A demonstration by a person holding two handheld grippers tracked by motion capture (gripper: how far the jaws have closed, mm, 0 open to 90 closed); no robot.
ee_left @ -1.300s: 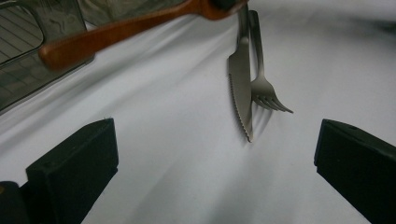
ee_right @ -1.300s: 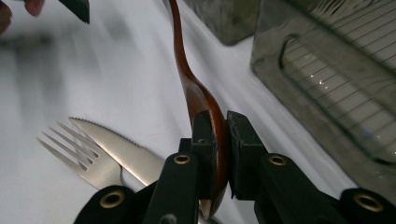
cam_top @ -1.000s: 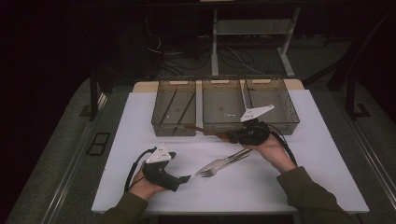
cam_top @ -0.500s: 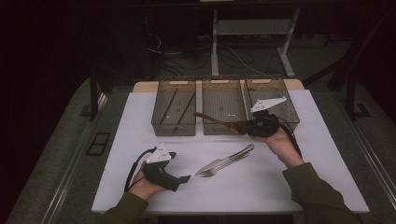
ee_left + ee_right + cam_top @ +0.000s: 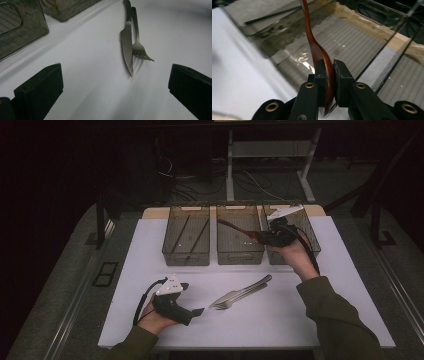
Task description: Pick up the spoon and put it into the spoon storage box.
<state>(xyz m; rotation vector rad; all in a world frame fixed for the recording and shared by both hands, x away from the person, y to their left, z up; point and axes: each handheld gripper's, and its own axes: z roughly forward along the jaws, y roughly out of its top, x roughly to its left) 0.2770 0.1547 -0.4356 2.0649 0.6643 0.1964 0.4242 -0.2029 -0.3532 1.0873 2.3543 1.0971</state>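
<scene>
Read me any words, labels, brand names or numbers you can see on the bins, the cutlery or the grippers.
No readable text anywhere.
Three bins: smoked plastic, no label or number visible.
Knife and fork: plain metal, no brand stamp visible.
Wooden spoon in the right gripper: bare wood.
Left gripper and its grey plate: no markings legible; the high view is too dim and small to tell more.

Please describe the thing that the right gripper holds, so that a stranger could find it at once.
On the white table, three smoky clear bins stand in a row at the far edge. Above the middle bin, the right gripper clamps a wooden spoon by its bowl. It is reddish brown, unlike the grey metal knife and fork.
</scene>
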